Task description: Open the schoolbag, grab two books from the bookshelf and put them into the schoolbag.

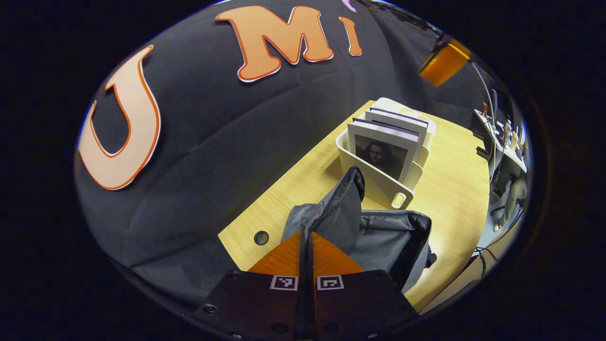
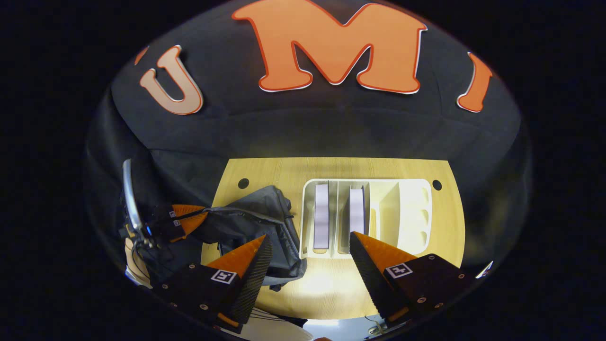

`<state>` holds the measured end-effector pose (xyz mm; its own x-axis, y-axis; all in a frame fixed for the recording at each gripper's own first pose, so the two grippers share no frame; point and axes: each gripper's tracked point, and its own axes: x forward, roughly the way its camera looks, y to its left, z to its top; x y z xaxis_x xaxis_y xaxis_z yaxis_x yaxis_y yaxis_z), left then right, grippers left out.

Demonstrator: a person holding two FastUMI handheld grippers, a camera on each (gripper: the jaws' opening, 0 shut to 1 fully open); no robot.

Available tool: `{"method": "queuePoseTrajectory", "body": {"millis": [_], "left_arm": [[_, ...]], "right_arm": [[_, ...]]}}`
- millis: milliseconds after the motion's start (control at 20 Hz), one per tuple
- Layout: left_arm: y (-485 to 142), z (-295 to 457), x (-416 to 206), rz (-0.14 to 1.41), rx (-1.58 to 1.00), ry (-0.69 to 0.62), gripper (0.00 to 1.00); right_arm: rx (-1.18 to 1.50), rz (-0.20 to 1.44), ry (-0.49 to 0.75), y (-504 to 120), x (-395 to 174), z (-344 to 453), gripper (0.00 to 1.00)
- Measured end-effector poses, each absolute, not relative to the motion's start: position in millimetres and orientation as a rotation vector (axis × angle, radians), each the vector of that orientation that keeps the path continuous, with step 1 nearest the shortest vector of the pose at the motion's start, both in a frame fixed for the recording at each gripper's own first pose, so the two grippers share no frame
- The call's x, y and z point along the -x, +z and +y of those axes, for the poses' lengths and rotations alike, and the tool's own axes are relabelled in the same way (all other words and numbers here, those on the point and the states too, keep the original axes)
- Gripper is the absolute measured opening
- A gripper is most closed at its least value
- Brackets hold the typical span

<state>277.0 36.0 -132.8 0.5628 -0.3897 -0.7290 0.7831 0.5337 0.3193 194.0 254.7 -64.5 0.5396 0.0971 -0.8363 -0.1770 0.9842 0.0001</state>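
Observation:
A grey schoolbag (image 1: 395,239) lies on the wooden table, its mouth open. My left gripper (image 1: 307,234) is shut on the bag's upper flap (image 1: 343,199) and holds it raised. In the right gripper view that left gripper (image 2: 189,219) grips the schoolbag (image 2: 255,213) at its left edge. A white bookshelf (image 1: 378,189) stands just beyond the bag with two upright books, the near book (image 1: 381,151) and the far book (image 1: 400,121). My right gripper (image 2: 308,236) hangs open above the bookshelf (image 2: 412,213), looking down on the books' top edges (image 2: 321,215) (image 2: 356,208), holding nothing.
The table (image 2: 331,284) has round cable holes (image 2: 243,183) (image 2: 436,184) near the back corners. The bookshelf's right compartments are unfilled. The black cloth wall stands right behind the table. A person's hand (image 2: 135,265) holds the left gripper. Office furniture (image 1: 506,142) lies past the table's far end.

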Motion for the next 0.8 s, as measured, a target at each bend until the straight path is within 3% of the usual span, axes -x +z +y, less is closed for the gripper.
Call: {"method": "queuePoseTrajectory", "body": {"millis": [300, 800], "left_arm": [[-138.8, 41.8, -280.2, 0.654, -0.679, -0.758, 0.01], [-148.0, 43.2, -281.4, 0.691, -0.682, -0.777, 0.00]], "right_arm": [[0.142, 1.175, 0.092, -140.5, -239.6, 258.1, 0.99], [0.171, 1.274, 0.046, -189.5, -270.0, 250.4, 0.99]]}}
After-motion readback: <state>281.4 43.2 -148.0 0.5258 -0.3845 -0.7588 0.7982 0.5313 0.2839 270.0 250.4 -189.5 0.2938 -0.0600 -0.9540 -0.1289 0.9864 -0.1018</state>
